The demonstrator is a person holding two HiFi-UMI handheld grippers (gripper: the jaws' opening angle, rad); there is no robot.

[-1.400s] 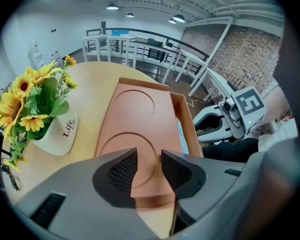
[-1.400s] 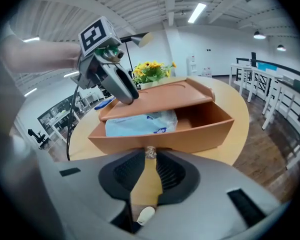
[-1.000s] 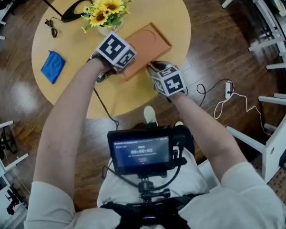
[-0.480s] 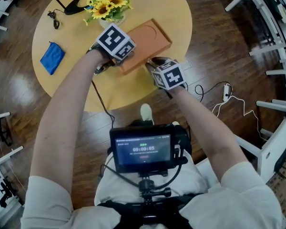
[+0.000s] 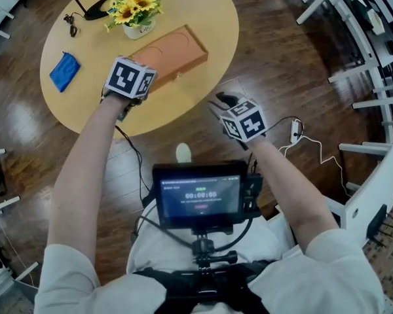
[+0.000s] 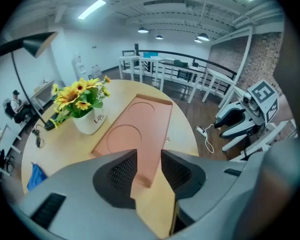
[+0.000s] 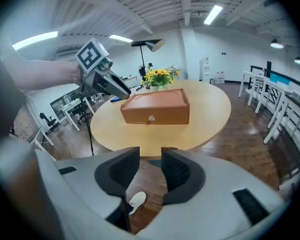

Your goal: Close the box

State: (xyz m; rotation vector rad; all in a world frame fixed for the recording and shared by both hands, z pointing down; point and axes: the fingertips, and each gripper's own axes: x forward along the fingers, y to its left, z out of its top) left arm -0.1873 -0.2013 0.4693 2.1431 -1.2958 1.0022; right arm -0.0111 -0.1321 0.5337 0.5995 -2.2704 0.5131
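The wooden box (image 5: 173, 51) lies on the round table (image 5: 206, 8) with its lid down; its front with a small knob (image 7: 151, 118) faces my right gripper. My left gripper (image 5: 132, 77) hovers over the table just short of the box's near end (image 6: 140, 171). Its jaws stand almost together with nothing between them. My right gripper (image 5: 221, 101) is off the table, over the wooden floor, a good way from the box (image 7: 155, 106). Its jaws (image 7: 150, 166) are drawn close as well and hold nothing.
A white pot of sunflowers (image 5: 134, 15) stands just behind the box. A blue cloth (image 5: 64, 70) and a black lamp base (image 5: 98, 6) lie at the table's left. On the floor are a white shoe (image 5: 182, 152) and a power strip with cable (image 5: 293, 131). White racks line the right.
Both grippers have pulled back from the box toward me. The right one has left the table's edge and now hangs over the floor. The box stays put with its lid down.
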